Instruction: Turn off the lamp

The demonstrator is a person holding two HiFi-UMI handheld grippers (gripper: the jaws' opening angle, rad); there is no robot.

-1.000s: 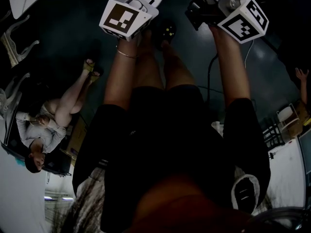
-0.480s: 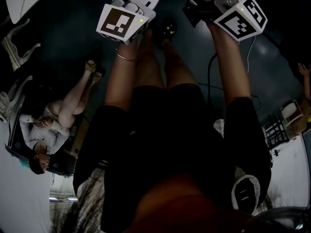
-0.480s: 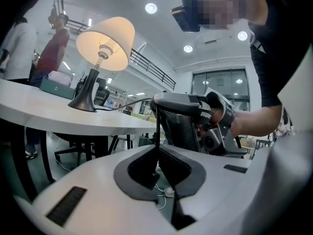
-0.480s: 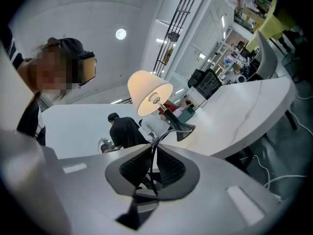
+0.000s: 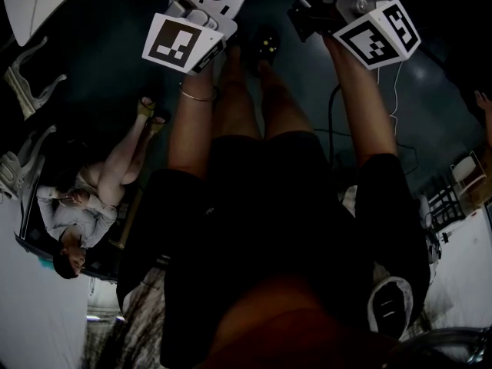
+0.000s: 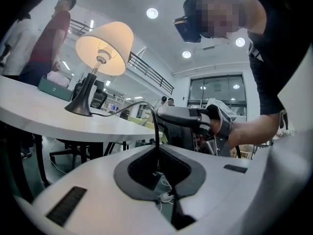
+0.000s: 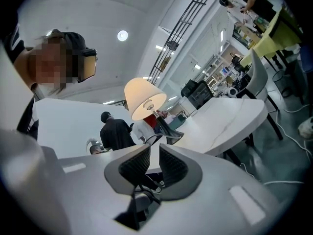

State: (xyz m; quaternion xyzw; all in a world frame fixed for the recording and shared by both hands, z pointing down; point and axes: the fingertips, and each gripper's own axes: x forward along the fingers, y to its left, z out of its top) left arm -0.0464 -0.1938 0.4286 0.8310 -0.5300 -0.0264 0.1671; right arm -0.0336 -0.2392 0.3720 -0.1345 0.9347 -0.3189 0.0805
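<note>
The lamp (image 6: 103,47) is found on the white table (image 6: 39,116), at ten o'clock from the left gripper (image 6: 157,150), and its light is on, so the job is not done yet. Its black cord (image 6: 156,129) is led from the foot of the lamp down into that gripper, where it is pinched tight between the shut jaws. If the cord is pulled too hard, the lamp could be dragged along the table or tipped over. If it is held too loosely, the cord could be let slip. No switch can be made out on the cord, so it could be missed or pressed in the wrong place, and the light would be left on. In the right gripper view the lamp is seen at twelve o'clock, just above the right gripper (image 7: 154,154). Its jaws have just been opening and are parted by a thin gap, with nothing seen pressed between the pads. Both grippers are held about level and pointed at the lamp. In the head view both arms are seen stretched out forward, the left at eleven o'clock and the right at one o'clock.
</note>
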